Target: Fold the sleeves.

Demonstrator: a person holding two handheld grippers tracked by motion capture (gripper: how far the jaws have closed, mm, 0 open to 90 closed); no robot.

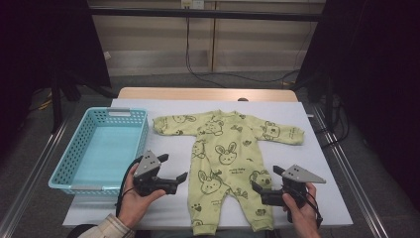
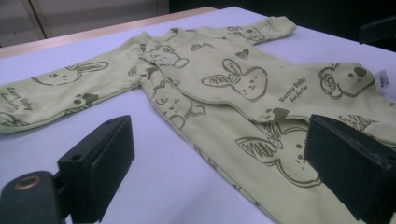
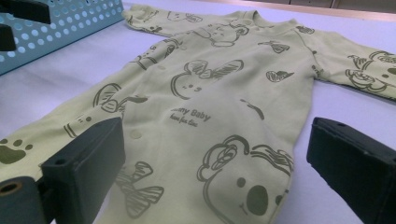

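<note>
A: High view first?

B: Baby suit (image 1: pixel 225 163), pale green w/ animal prints, spread flat on white table (image 1: pixel 317 163), neck end far, legs near. Sleeves out to both sides. Blue basket (image 1: pixel 64 171) just left of it, on table's left edge.

A: Grippers there?

B: Left gripper (image 1: pixel 174 171) in left hand (image 1: pixel 133 198), just left of suit's left leg, between basket & suit, jaws pointing twd the cloth. Right gripper (image 1: pixel 265 184) in right hand (image 1: pixel 299 210), at right leg's outer edge, by the folded-over bit w/ a koala print. Jaws of both spread, nothing pinched.

A: Left gripper view?

B: Looking across suit (image 2: pixel 233 84) from its side. Two black jaws wide apart, released; between them bare table (image 2: pixel 154 158) & edge of a leg lying flat. No cloth gripped. One leg folded up over the body, bunny print & "Sunny Baby" text on it, small white tag at right.

A: Right gripper view?

B: Suit (image 3: pixel 219 93) straight ahead, collar far, snaps down the middle. Jaws wide, released; cloth lies low between them, flat on table (image 3: pixel 327 112), not clamped. Koala print nearest. Basket (image 3: pixel 60 28) top left, w/ a bit of the other gripper (image 3: pixel 21 18) in front of it.
</note>
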